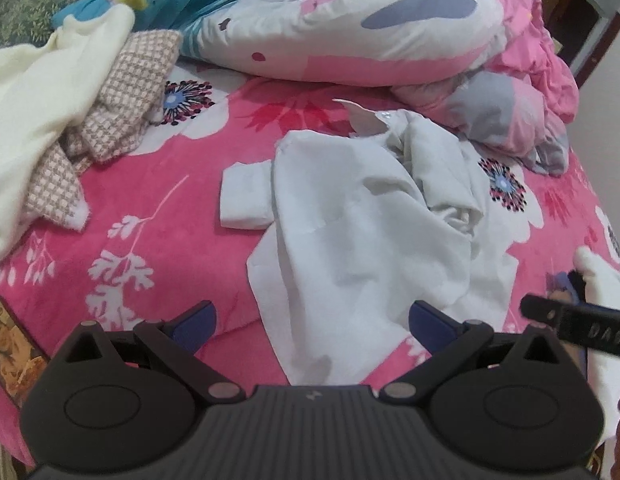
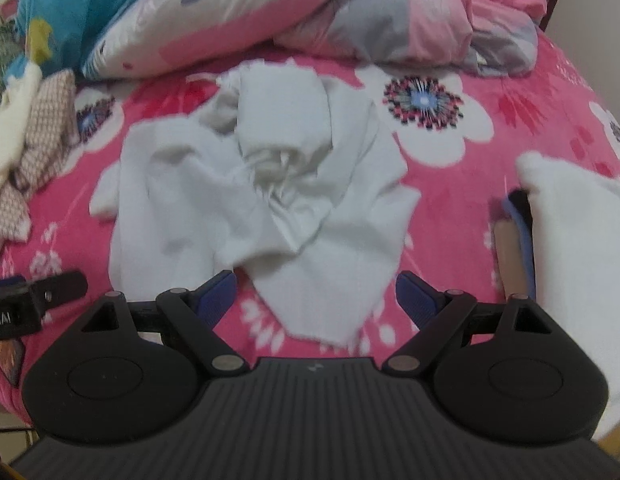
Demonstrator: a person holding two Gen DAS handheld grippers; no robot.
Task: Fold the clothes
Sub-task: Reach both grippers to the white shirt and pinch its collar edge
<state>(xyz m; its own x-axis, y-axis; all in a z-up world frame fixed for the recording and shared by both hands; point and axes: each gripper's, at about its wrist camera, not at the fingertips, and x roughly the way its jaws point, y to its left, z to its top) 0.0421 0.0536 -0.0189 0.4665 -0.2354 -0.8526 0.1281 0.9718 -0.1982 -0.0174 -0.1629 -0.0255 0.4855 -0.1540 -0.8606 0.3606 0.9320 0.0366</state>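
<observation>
I hover both grippers, left gripper and right gripper, fingers apart, near the crumpled white shirt; flattening seems next.

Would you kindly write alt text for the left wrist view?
A crumpled white shirt lies on a pink floral bedspread, just ahead of the open, empty left tongs. Cream and checked clothes are heaped at left, and a pink quilt is bundled behind.

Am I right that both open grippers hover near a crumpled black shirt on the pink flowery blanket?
Not quite: the shirt is white, as the right wrist view shows. Otherwise yes: left gripper and right gripper are open above the pink flowery blanket.
</observation>
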